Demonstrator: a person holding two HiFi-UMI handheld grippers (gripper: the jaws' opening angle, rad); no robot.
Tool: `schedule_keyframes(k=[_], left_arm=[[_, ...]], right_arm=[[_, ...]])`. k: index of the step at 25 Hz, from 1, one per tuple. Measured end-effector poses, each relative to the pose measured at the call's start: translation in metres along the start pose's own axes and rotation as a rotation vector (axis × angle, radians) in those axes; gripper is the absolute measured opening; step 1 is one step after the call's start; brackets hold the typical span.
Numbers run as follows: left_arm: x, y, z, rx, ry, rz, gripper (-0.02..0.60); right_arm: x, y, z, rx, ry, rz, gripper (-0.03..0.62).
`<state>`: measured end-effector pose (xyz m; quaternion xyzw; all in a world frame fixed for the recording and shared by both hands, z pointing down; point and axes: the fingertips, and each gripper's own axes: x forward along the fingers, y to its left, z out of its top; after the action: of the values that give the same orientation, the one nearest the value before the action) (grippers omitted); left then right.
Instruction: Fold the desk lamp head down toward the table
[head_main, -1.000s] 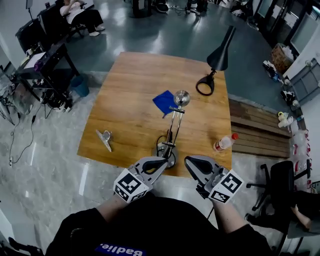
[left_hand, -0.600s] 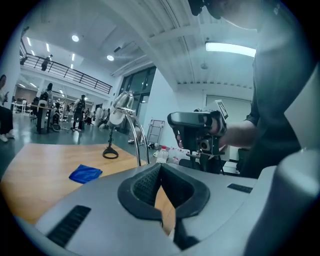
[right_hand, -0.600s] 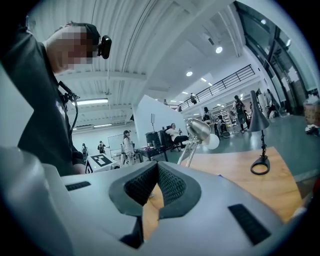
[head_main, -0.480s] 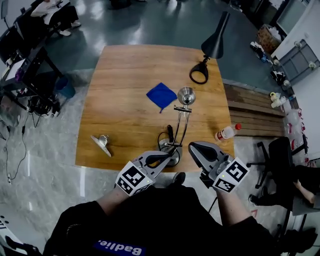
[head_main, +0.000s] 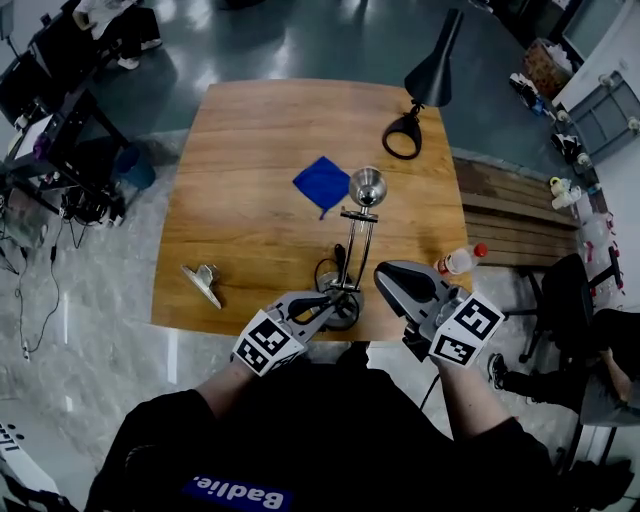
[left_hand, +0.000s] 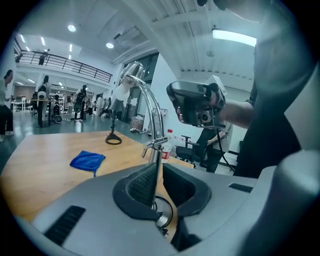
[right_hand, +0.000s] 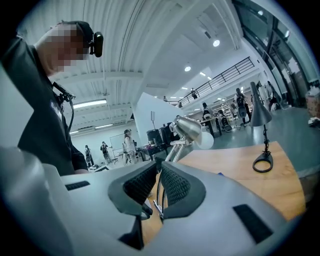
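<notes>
Both grippers have edged up to the desk lamp (head_main: 358, 215): left gripper (head_main: 322, 303), jaws just parting, apparently empty, at its base (head_main: 343, 312); right gripper (head_main: 386, 272), pinched closed, beside the upright stem (head_main: 348, 262).

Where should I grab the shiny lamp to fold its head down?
Probably the thin twin-rod arm just below the head, coming from the table's near edge. The rods are slim and upright, so jaws fit around them; the rounded, shiny head would likely slip.
</notes>
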<state>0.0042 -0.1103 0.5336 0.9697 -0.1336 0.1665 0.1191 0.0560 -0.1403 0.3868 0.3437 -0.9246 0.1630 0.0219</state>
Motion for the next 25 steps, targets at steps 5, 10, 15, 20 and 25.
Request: schedule_keyframes(k=[5, 10, 15, 20, 25], left_arm=[[0.015, 0.007, -0.001, -0.008, -0.004, 0.008, 0.080], [0.027, 0.008, -0.001, 0.004, -0.001, 0.000, 0.129], [0.033, 0.008, 0.001, 0.018, -0.014, -0.005, 0.152], [0.045, 0.007, 0.000, 0.032, -0.023, -0.015, 0.160], [0.055, 0.006, 0.000, 0.035, -0.030, -0.020, 0.160]], right_arm=[[0.004, -0.016, -0.001, 0.038, 0.026, 0.018, 0.071], [0.009, -0.023, 0.000, 0.048, 0.055, 0.037, 0.095], [0.020, -0.023, 0.007, 0.057, 0.071, 0.070, 0.097], [0.029, -0.027, 0.009, 0.086, 0.083, 0.098, 0.097], [0.036, -0.034, 0.009, 0.131, 0.105, 0.120, 0.097]])
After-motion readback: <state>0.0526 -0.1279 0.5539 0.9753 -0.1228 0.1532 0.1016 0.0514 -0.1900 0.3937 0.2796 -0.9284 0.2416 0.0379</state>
